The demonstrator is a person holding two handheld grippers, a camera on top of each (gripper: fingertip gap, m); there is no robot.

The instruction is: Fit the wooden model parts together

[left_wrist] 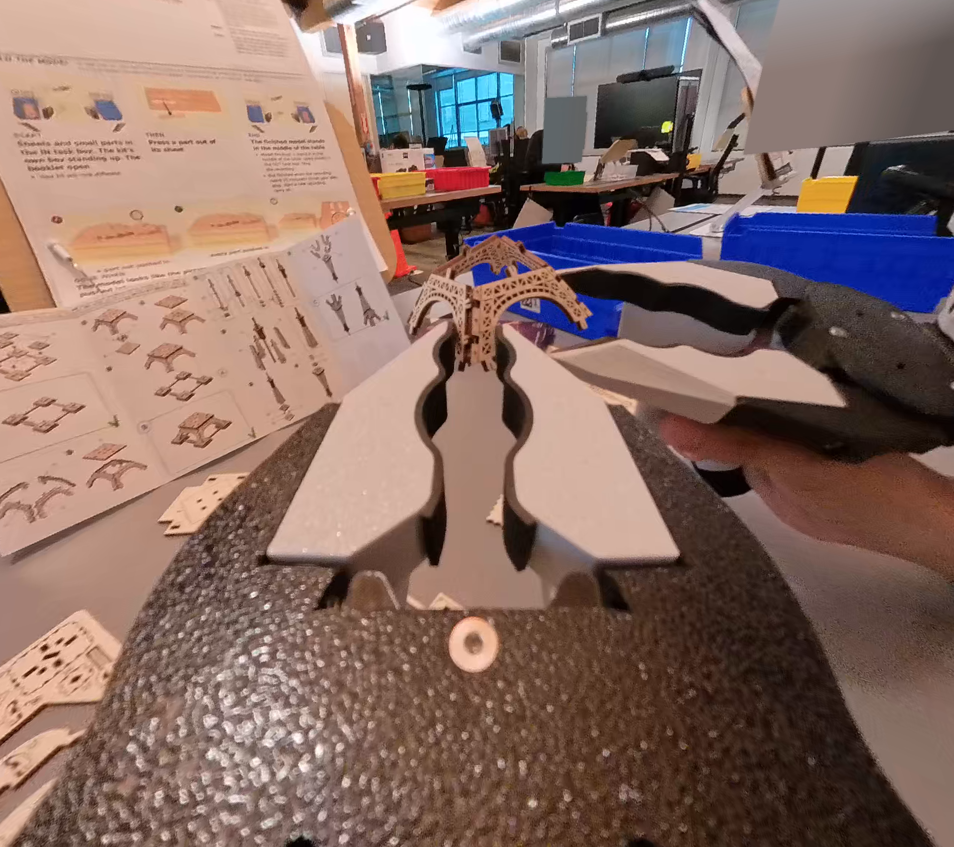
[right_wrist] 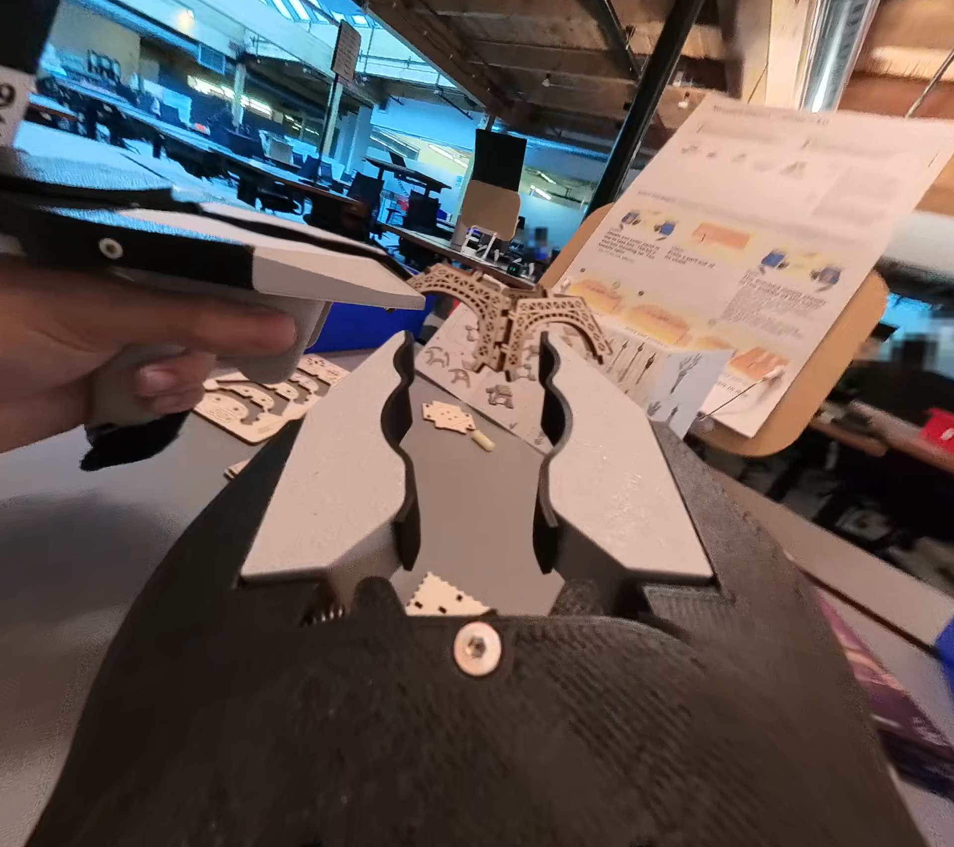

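A wooden lattice arch assembly (left_wrist: 516,295), several arched legs joined at the corners, is held up in the air. My left gripper (left_wrist: 476,337) is shut on one corner joint of it. My right gripper (left_wrist: 560,316) comes in from the right, held by a hand, with its jaws apart around the far arch end. In the right wrist view the assembly (right_wrist: 490,311) sits between the tips of my right gripper (right_wrist: 477,344). Its jaws are wide and I see no contact. The left gripper (right_wrist: 413,300) reaches in from the left.
An open instruction booklet (left_wrist: 155,383) lies on the grey table under a printed sheet on a board stand (left_wrist: 155,99). Punched wooden sheets (left_wrist: 51,667) and a loose piece (right_wrist: 446,417) with a small peg (right_wrist: 482,440) lie on the table. Blue bins (left_wrist: 593,244) stand behind. The grippers are tip to tip, or close to it.
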